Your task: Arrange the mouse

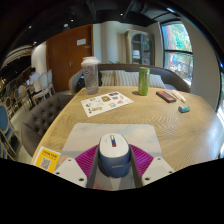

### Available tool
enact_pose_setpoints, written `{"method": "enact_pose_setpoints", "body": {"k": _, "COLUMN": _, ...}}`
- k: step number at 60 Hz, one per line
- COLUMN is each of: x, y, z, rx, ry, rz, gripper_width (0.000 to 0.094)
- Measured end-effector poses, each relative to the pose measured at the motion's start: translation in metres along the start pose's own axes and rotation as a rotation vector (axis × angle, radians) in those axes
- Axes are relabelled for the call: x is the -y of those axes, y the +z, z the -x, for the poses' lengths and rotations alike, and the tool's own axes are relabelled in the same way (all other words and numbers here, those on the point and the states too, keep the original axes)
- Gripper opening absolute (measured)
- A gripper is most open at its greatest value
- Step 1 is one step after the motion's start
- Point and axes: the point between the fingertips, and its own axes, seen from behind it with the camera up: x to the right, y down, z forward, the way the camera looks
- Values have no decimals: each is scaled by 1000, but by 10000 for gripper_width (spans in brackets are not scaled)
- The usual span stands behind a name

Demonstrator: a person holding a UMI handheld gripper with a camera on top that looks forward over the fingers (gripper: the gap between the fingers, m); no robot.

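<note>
A white and grey-blue mouse [113, 153] sits between my two fingers, its white nose pointing ahead over the wooden table [150, 125]. The magenta pads [88, 158] press on both of its sides. My gripper [113, 160] is shut on the mouse, over the table's near edge. I cannot tell whether the mouse's underside touches the table.
Beyond the fingers lie a printed paper sheet [106, 102], a clear lidded cup [90, 75], a green can [143, 81], a pink flat item [166, 96] and a small teal item [183, 107]. A yellow card [47, 158] lies near the left finger. Chairs [30, 115] stand at left.
</note>
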Motion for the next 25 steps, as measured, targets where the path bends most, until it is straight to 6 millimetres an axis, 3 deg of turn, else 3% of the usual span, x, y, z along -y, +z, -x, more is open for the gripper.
{"method": "enact_pose_setpoints", "body": {"k": 5, "x": -1, "y": -1, "z": 0, "rx": 11, "ry": -17, "rz": -8, "gripper_width": 600}}
{"method": "enact_pose_setpoints", "body": {"k": 12, "x": -2, "y": -15, "z": -1, "rx": 21, "ry": -76, "rz": -22, "gripper_width": 818}}
{"method": "enact_pose_setpoints", "body": {"k": 18, "x": 2, "y": -43, "z": -10, "rx": 47, "ry": -116, "rz": -62, "gripper_width": 852}}
{"method": "enact_pose_setpoints", "body": {"k": 25, "x": -8, "y": -89, "z": -42, "rx": 57, "ry": -129, "rz": -87, "gripper_width": 850}}
